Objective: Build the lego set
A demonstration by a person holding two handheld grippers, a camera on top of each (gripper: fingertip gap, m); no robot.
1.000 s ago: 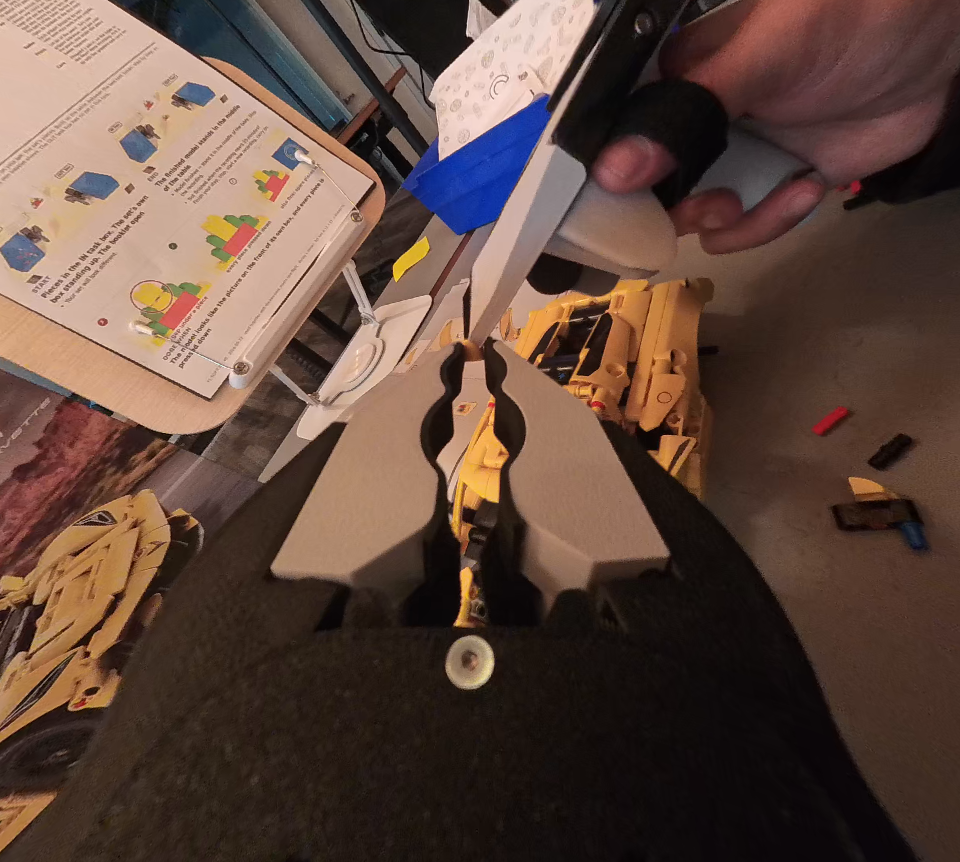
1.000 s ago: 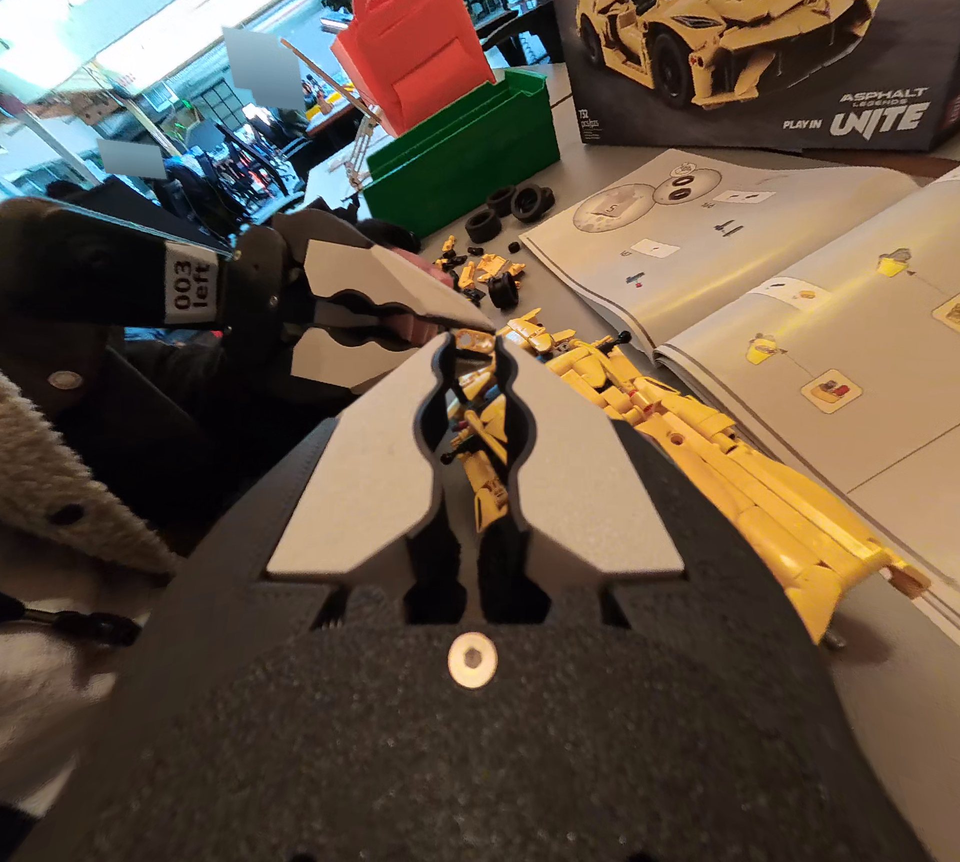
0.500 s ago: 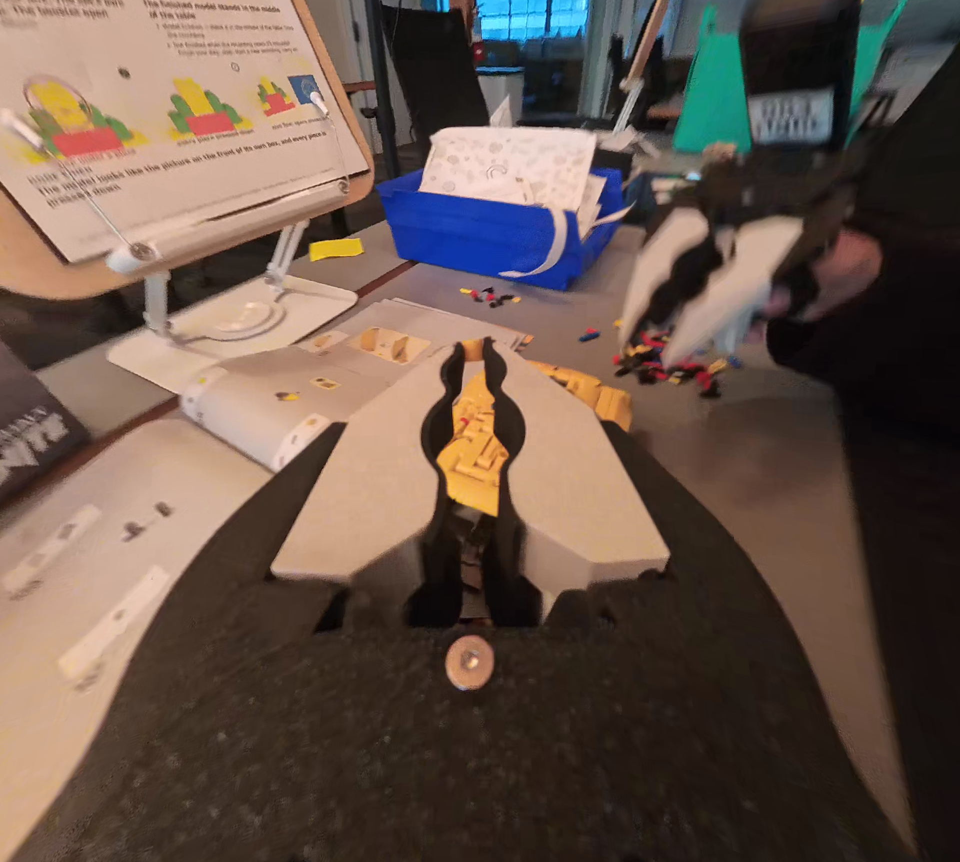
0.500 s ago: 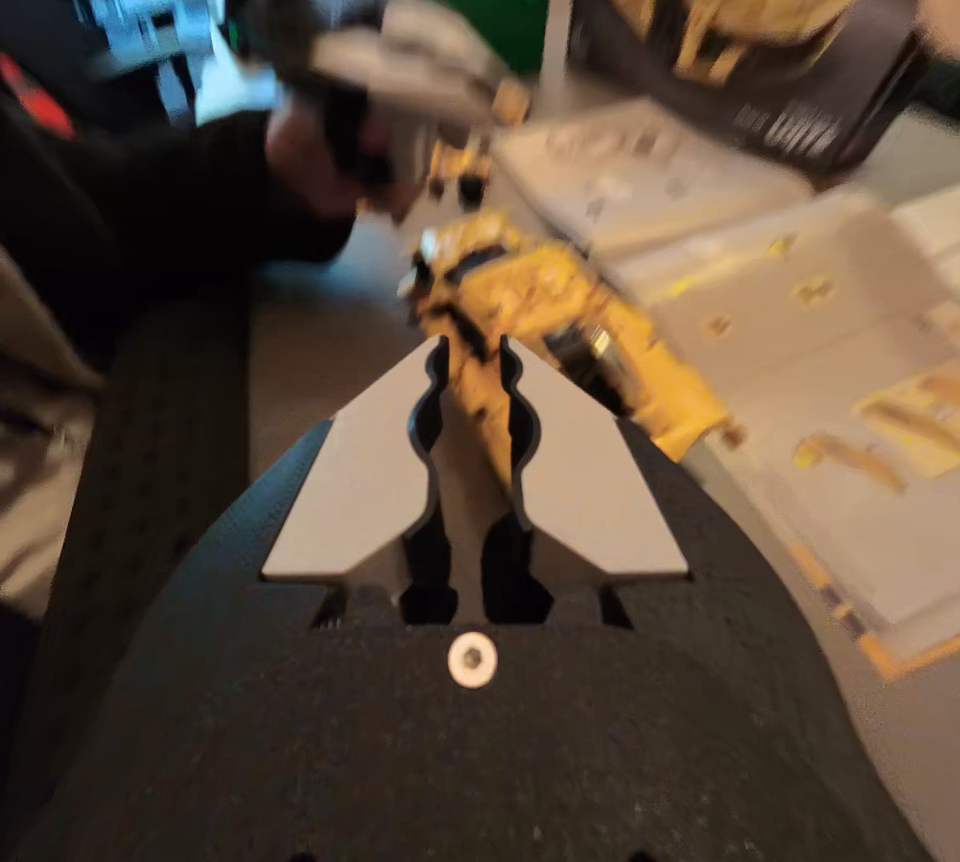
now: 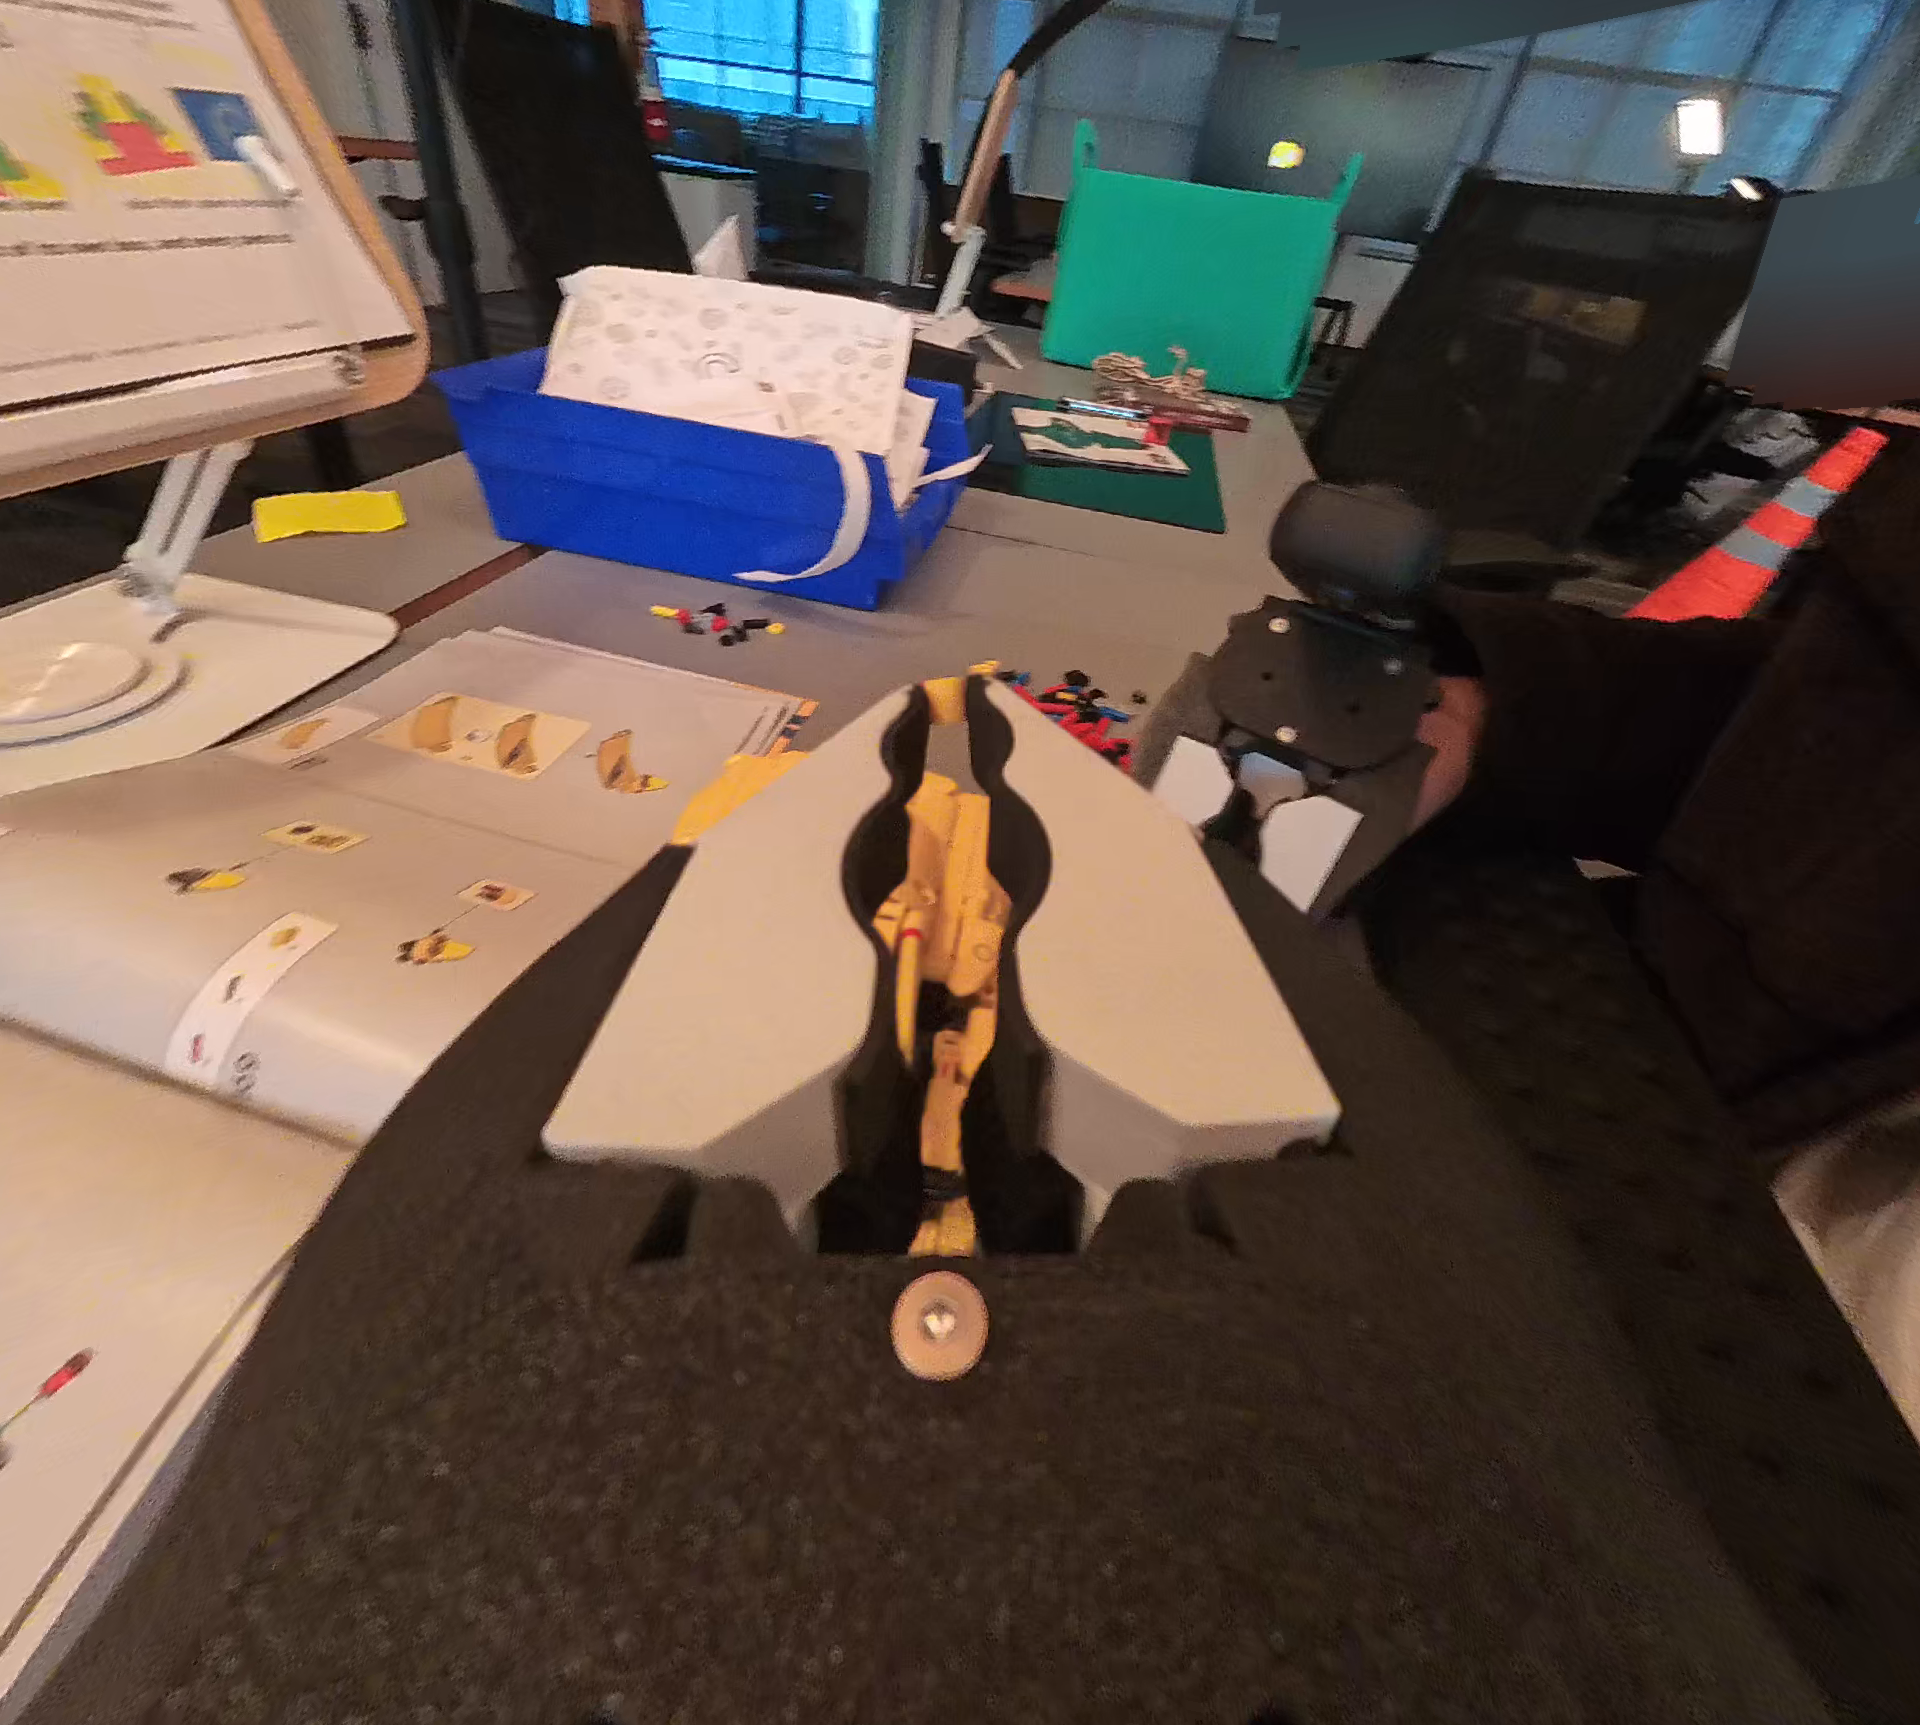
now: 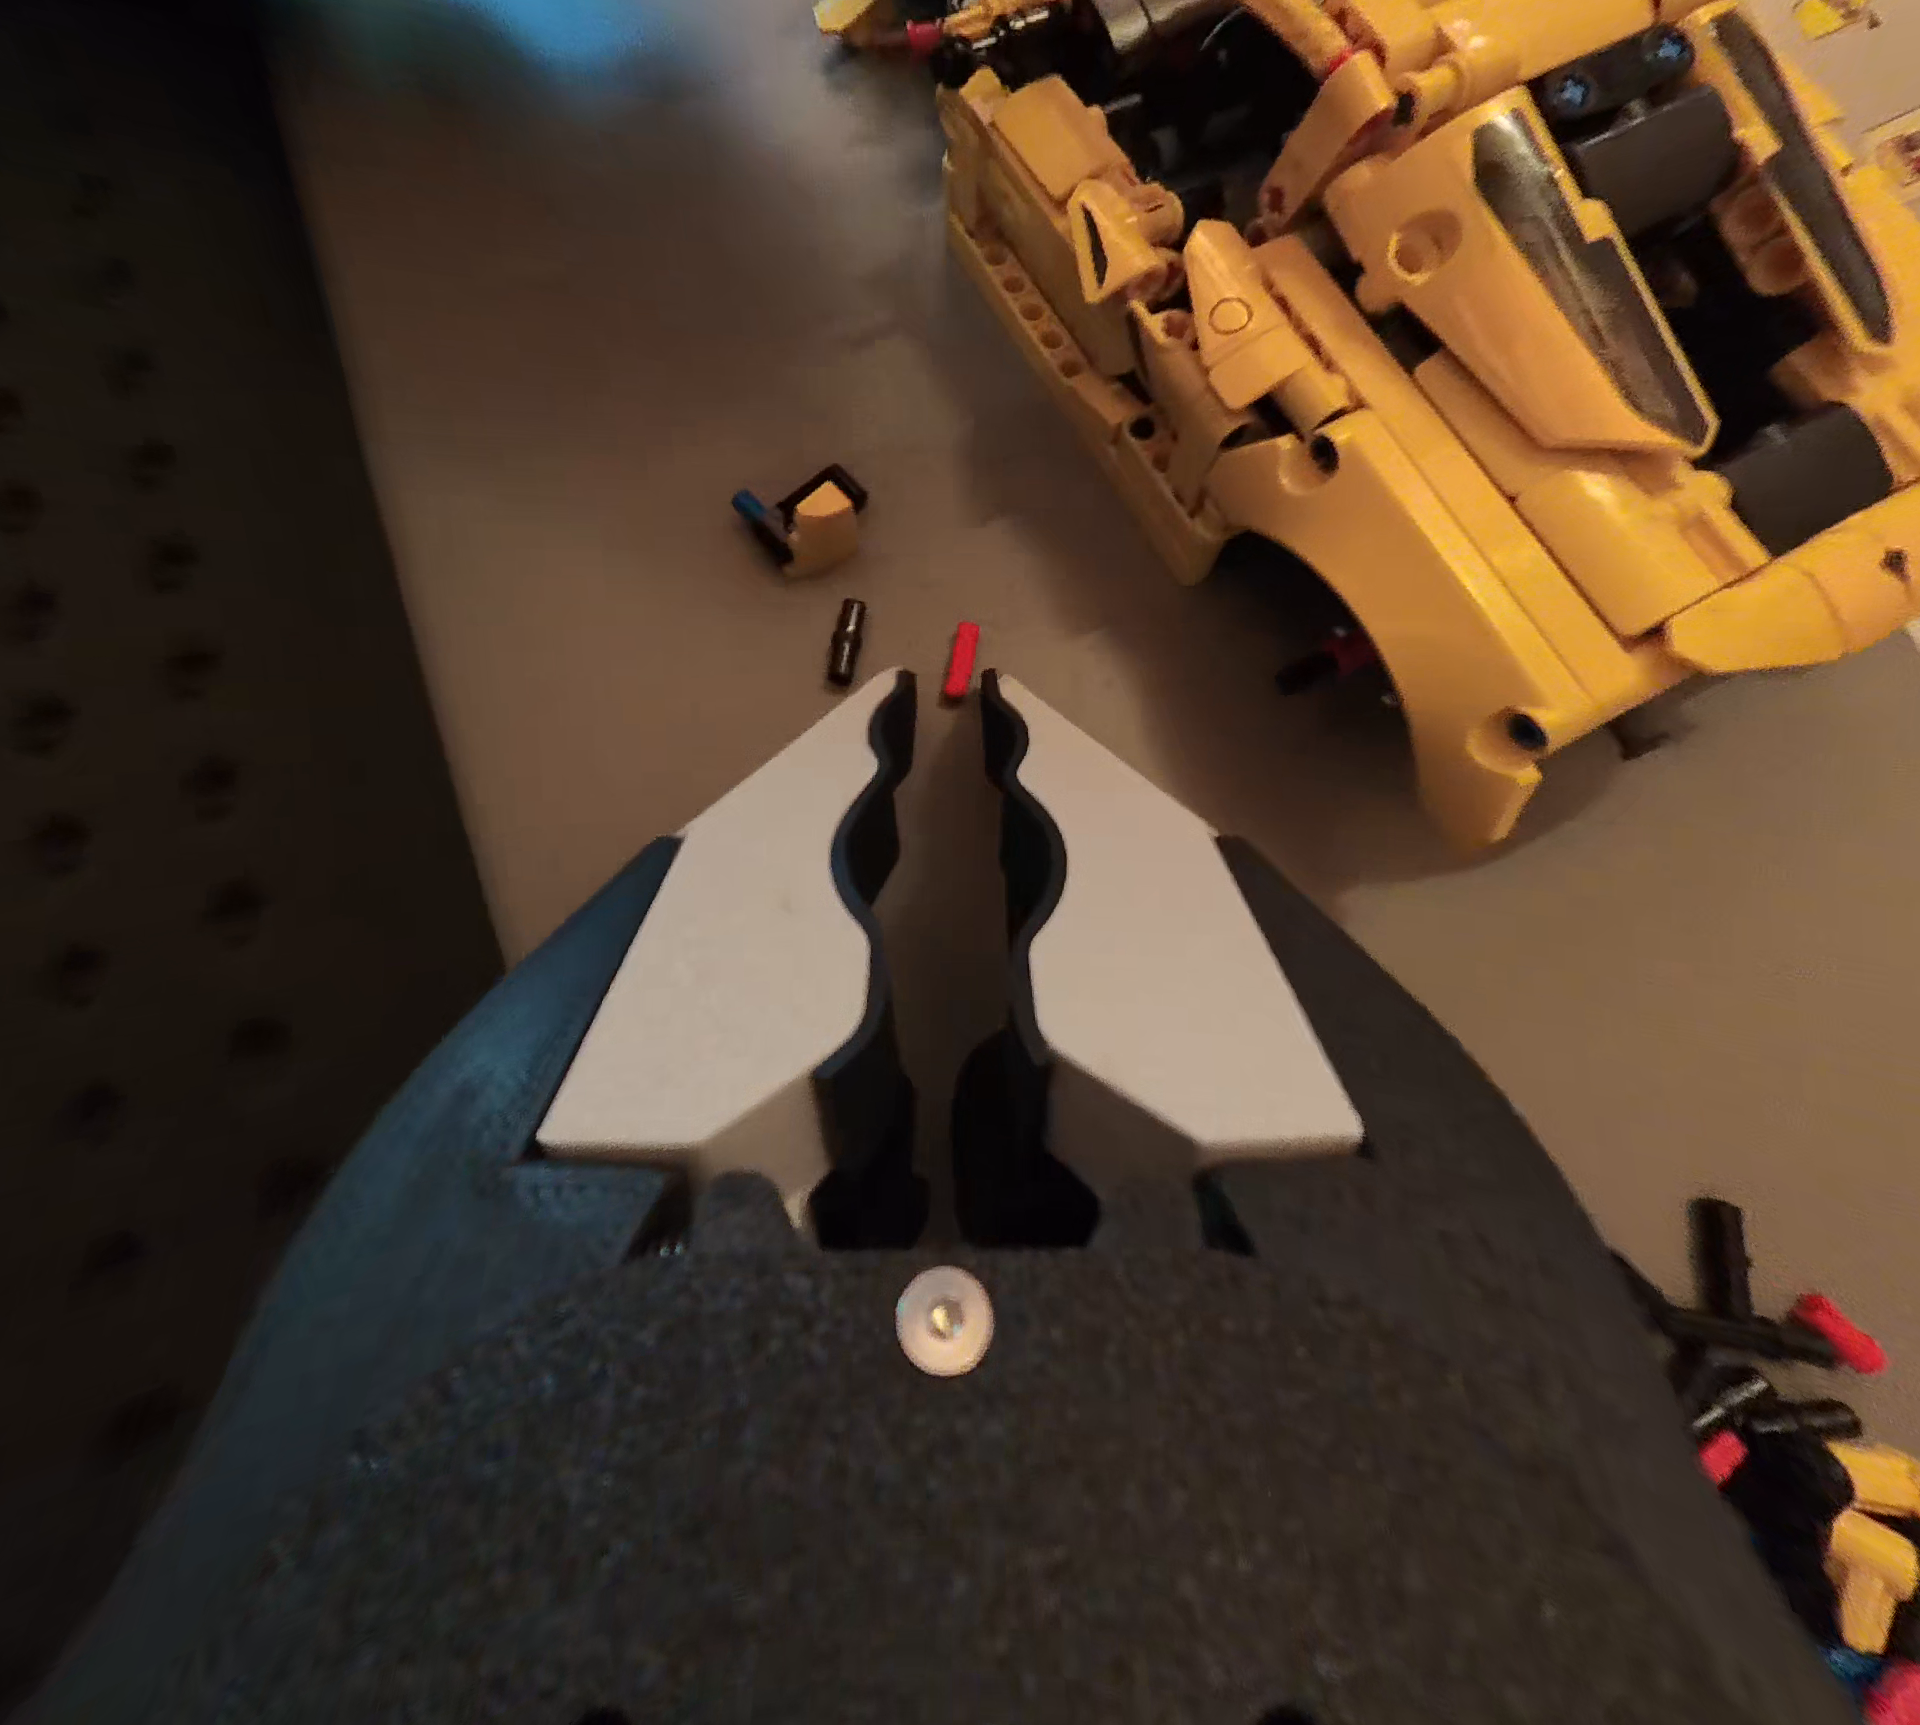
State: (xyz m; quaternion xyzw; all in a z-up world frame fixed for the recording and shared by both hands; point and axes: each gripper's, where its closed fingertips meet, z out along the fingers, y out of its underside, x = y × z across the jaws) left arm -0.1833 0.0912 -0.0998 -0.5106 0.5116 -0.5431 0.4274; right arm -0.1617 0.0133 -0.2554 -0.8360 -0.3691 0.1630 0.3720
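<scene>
The partly built yellow lego car (image 6: 1403, 325) rests on the grey table (image 6: 623, 273), upper right in the right wrist view. My left gripper (image 5: 956, 699) is closed down on the car (image 5: 940, 906), which fills the gap between its fingers. My right gripper (image 6: 948, 688) is narrowly open and empty, tips low over the table. A small red pin (image 6: 961, 659) lies just past its tips, a black pin (image 6: 847, 655) to the left. A small yellow-and-black piece with a blue pin (image 6: 810, 522) lies beyond. The right gripper also shows in the left wrist view (image 5: 1257, 802), pointing down.
The open instruction booklet (image 5: 312, 844) lies left of the car. A paper stand (image 5: 156, 221), a blue bin (image 5: 675, 491) and a green bin (image 5: 1184, 293) stand farther back. Loose pins lie in piles (image 6: 1766, 1363) (image 5: 1070, 709). A person's dark sleeve (image 5: 1714, 792) is at the right.
The right gripper has left the car and dropped to the table beside the red pin. The left gripper has swung level, with the car still between its fingers.
</scene>
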